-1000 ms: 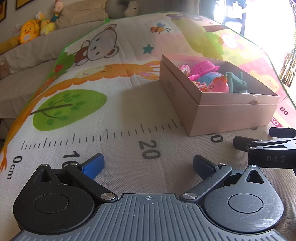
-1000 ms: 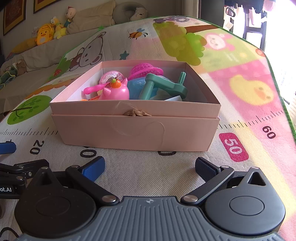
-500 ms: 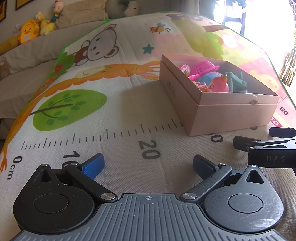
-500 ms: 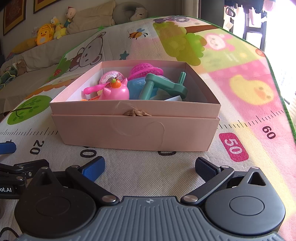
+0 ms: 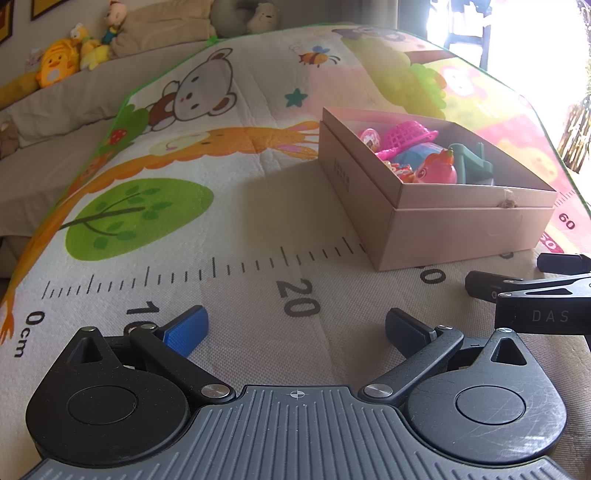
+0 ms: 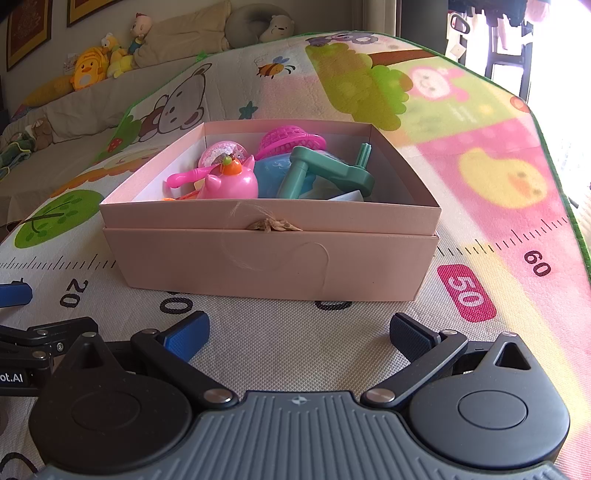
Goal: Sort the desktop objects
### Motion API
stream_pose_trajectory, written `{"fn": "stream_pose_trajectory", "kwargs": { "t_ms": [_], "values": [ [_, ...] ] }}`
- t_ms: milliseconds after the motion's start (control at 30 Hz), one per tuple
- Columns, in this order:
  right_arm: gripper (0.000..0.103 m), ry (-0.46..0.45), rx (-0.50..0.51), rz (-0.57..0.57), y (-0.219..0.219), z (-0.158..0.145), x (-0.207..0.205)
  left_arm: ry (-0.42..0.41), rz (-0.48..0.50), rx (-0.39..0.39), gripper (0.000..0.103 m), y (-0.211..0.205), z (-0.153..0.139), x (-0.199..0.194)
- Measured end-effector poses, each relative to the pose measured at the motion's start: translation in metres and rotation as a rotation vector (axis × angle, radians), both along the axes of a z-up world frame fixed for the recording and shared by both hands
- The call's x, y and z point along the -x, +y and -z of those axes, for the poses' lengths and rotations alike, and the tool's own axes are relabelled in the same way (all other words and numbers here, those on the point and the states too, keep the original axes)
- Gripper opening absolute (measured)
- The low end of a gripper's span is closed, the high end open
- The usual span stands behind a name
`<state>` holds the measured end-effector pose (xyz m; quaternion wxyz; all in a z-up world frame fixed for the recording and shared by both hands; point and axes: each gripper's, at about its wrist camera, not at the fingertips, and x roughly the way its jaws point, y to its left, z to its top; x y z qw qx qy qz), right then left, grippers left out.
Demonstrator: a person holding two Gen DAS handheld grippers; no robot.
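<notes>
The pink box (image 6: 269,266) stands open on the play mat (image 6: 480,155). Inside it, from left to right: a pink spoon (image 6: 186,178), a pink pig toy (image 6: 231,181), a pink basket (image 6: 288,138) behind, and a teal crank toy (image 6: 325,173). The left gripper (image 5: 295,326) sits low on the mat left of the box, jaws wide, empty. The right gripper (image 6: 299,330) rests just before the box's front wall, jaws wide, empty.

A home living room or playroom: a padded children's play mat (image 6: 480,155) printed with cartoon animals and a ruler scale, plush toys (image 6: 88,68) lined along a beige sofa back (image 6: 74,99), framed pictures (image 6: 29,33) on the wall.
</notes>
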<state>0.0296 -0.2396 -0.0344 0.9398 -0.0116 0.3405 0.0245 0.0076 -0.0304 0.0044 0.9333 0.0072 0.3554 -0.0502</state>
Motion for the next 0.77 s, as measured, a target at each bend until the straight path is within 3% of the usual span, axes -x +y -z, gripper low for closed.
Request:
{"fn": "stream_pose_trajectory", "kwargs": {
  "t_ms": [767],
  "values": [
    [0.103, 0.0, 0.001, 0.0, 0.0, -0.0001, 0.0, 0.0, 0.006, 0.004, 0.103, 0.0018, -0.0014, 0.0003]
  ]
}}
